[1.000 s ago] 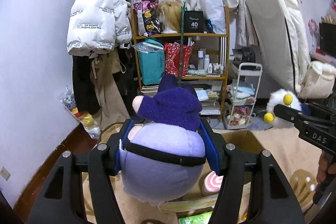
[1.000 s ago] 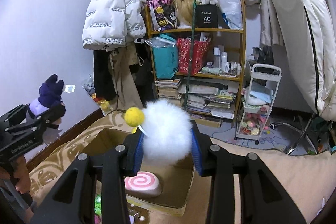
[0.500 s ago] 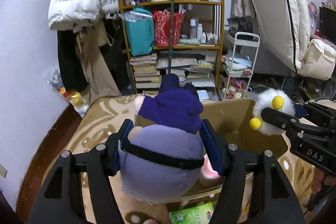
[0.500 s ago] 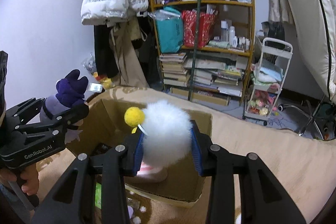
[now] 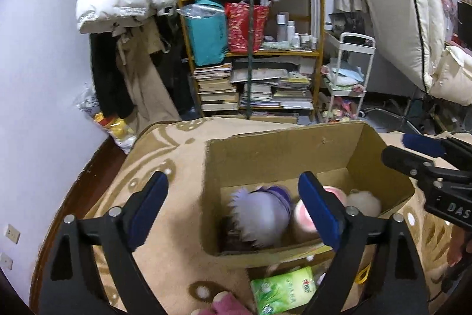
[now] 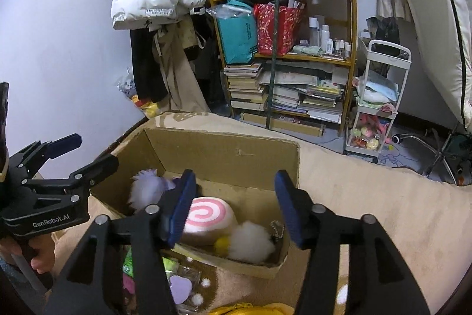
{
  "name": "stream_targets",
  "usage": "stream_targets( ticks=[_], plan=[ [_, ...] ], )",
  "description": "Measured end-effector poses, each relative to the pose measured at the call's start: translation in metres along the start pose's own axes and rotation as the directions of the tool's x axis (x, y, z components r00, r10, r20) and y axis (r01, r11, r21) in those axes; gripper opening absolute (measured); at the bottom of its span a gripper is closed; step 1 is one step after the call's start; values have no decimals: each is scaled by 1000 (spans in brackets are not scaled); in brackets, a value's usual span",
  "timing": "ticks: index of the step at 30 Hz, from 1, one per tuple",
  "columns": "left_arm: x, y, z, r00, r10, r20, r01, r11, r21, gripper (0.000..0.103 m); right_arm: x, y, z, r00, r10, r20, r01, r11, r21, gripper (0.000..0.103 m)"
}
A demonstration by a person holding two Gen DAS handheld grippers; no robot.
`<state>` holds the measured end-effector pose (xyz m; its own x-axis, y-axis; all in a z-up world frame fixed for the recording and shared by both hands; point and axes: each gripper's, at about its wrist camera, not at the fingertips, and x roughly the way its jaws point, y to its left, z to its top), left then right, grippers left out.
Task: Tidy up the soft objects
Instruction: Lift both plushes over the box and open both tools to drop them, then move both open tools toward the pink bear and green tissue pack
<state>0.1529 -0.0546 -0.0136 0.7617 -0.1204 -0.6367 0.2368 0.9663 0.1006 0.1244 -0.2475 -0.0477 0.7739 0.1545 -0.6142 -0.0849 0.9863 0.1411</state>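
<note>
**A:** What does your left claw see?

**B:** My left claw point(image 5: 233, 205) is spread wide, its jaws having just opened, and nothing is pinched. Ahead and below it sits the box point(image 5: 283, 155) on the beige blanket point(image 5: 165, 197). The purple plush point(image 5: 259, 217) is blurred inside the box, in line with the gap between my fingers but beyond them, touched by neither pad. Behind my right-hand finger is the pink swirl cushion point(image 5: 303, 220), and further right in the box the white puff point(image 5: 362, 202). Below the claw, in front of the box, lies a green pack point(image 5: 283, 291). My right claw point(image 5: 413, 149) pokes in from the right, above the box's rim.

**A:** And the right one?

**B:** My right claw point(image 6: 236, 208) is parted too, jaws just opened, empty. Below and between its fingers, the white puff point(image 6: 250, 244) with its yellow ball lies in the box's point(image 6: 224, 149) near corner, clear of both pads. The swirl cushion point(image 6: 206, 217) rests just beside it, partly behind my left-hand finger. The purple plush point(image 6: 147, 188) is further left, at the box's far end. My left claw point(image 6: 85, 152) hangs open off to the left, over that end.
</note>
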Motion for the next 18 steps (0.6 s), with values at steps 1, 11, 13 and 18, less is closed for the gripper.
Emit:
stream_targets(
  ticks=[1, 11, 13, 18],
  plan=[
    [-4, 3, 0, 1000, 13, -2, -13, 1000, -3, 90, -3, 0, -1, 1000, -1, 1, 1, 1000, 2, 66],
    [-39, 18, -10, 1000, 23, -10, -23, 1000, -16, 98, -39, 7, -5, 999, 3, 46, -4, 1000, 29, 103],
    [-47, 18, -14, 999, 29, -16, -29, 999, -14, 98, -46, 8, -7, 999, 4, 52, -6, 1000, 29, 103],
    [-69, 18, -24, 999, 38, -33, -38, 999, -22, 98, -65, 14, -16, 999, -3, 46, 2, 1000, 25, 103]
  ],
)
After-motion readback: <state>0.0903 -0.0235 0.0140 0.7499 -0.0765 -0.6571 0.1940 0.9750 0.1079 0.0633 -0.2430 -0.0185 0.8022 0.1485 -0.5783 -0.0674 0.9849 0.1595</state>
